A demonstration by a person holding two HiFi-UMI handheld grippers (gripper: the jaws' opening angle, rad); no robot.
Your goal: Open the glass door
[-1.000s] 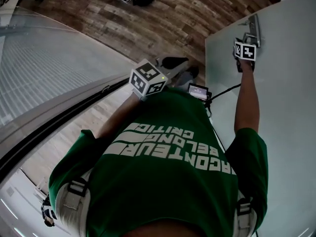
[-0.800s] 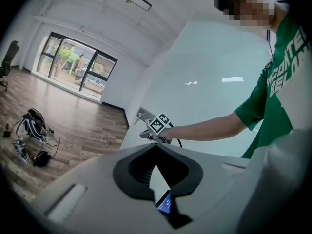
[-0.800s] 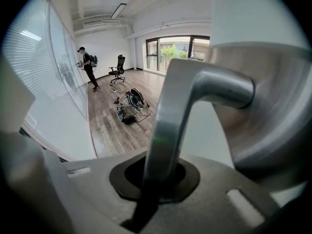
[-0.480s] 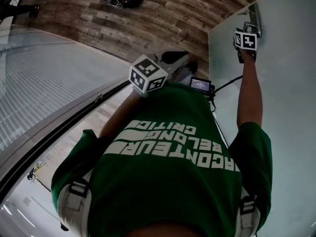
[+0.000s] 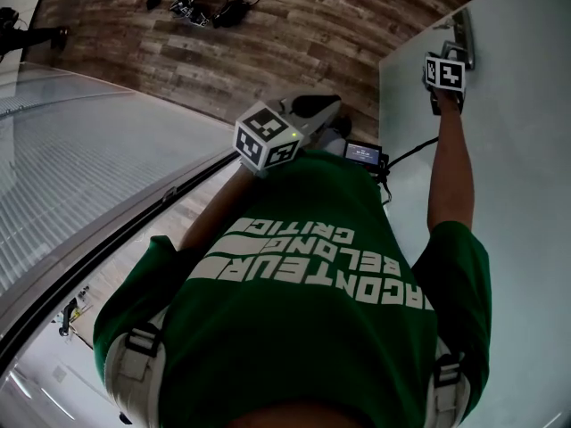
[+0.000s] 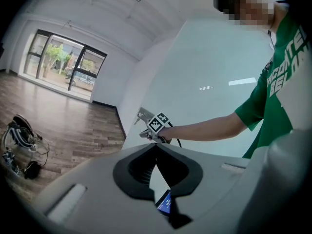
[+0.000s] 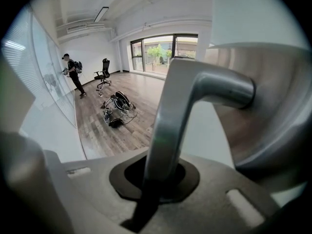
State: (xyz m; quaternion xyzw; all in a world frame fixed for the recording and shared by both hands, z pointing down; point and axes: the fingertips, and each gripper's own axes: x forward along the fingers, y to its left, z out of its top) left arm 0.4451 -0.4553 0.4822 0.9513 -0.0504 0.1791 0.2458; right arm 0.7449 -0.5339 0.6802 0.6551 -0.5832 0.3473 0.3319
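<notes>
- The right gripper (image 7: 155, 182) has its jaws clamped on the door's metal handle (image 7: 170, 121). The upright bar of the handle runs straight up out of the pads.
- The left gripper (image 6: 157, 177) has its jaws closed on nothing. It hangs well apart from the handle, on the person's (image 5: 312, 310) other side, and points roughly towards it.
- The door (image 5: 517, 194) is the pale glass pane that carries the handle. The handle sits near the pane's free edge, and wood floor (image 5: 294, 34) shows just past that edge.
- Progress, as a judgement: the grip on the handle is made, and the door looks partly swung, since its edge stands clear with open room behind it.
- What is left is to carry the handle further round until the doorway is wide, then let go.
</notes>
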